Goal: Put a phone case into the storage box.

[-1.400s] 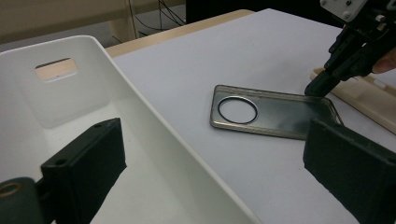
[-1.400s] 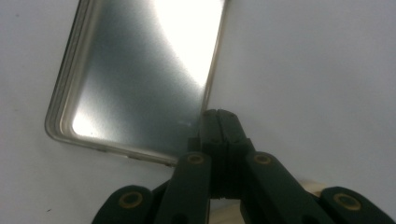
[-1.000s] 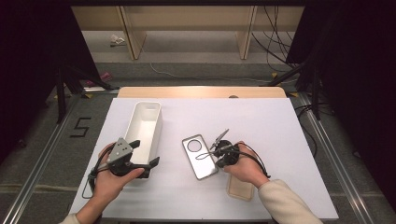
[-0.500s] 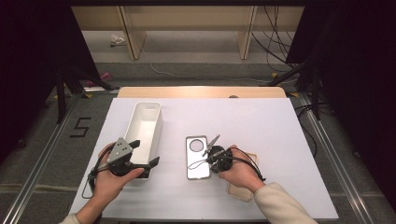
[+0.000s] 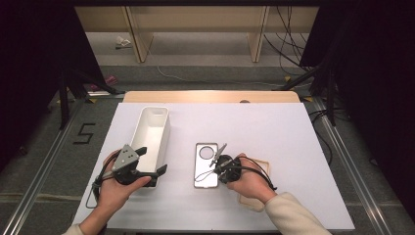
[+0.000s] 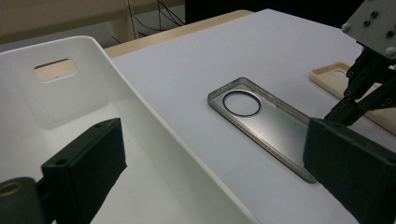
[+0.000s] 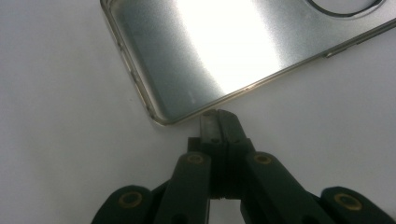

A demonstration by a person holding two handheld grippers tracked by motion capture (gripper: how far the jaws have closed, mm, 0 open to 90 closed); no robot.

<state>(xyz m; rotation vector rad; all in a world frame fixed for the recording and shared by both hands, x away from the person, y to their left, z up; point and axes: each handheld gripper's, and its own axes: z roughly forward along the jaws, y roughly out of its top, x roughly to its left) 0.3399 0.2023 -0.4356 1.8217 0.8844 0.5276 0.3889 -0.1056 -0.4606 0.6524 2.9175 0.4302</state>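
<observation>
A clear phone case (image 5: 205, 165) with a round camera hole lies flat on the white table (image 5: 274, 132). My right gripper (image 5: 218, 172) is shut, and in the right gripper view its tips (image 7: 218, 116) touch the rim of the case (image 7: 224, 56). A long white bin (image 5: 155, 129) stands to the left of the case. My left gripper (image 5: 152, 160) is open at the bin's near end. In the left gripper view its jaws (image 6: 215, 186) straddle the bin's wall (image 6: 154, 135), one inside and one outside. The right gripper (image 6: 369, 60) shows at the right edge of that view.
A beige phone case (image 5: 250, 201) lies under the person's right hand, also visible past the clear case (image 6: 336, 79). A wooden board (image 5: 210, 96) borders the table's far edge. Wooden shelving and cables lie on the floor beyond.
The right hand has shifted slightly toward the person and brought the shut tips down to the case's right rim. The case now lies straighter. The left hand has kept still.
</observation>
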